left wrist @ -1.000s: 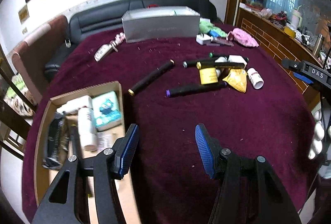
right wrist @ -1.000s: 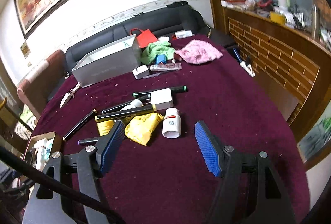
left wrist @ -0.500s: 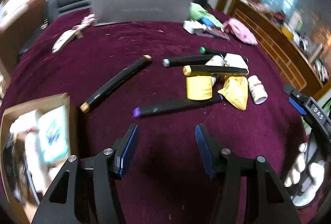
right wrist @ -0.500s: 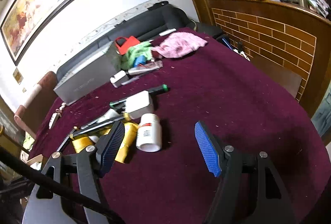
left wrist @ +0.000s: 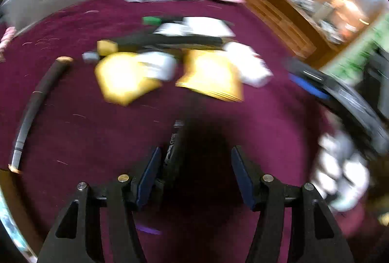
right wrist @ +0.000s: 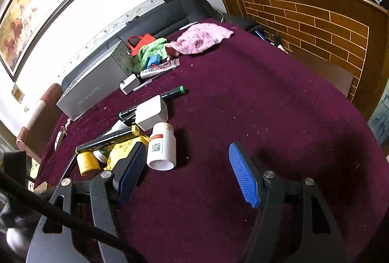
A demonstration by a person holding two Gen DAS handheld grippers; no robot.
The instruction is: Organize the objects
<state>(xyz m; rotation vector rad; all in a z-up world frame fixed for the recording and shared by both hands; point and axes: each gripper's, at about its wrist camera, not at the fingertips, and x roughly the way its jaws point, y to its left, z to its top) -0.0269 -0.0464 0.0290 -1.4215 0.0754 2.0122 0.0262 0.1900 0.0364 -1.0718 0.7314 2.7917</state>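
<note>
Both tongs gape empty; your left tongs (left wrist: 195,170) straddle a dark pen (left wrist: 173,148) off-centre, so closing may flick it.

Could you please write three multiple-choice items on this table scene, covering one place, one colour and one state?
1. Where does the pink cloth lie? A) far end of the table B) between the right gripper's fingers C) on the white bottle
2. What colour is the white bottle's label band? A) green B) red C) blue
3. How stands the right gripper? A) shut on the bottle B) shut, empty C) open

Answers: 1 A, it lies near the sofa; 2 B, a red band shows; 3 C, its pads stand wide apart.
</note>
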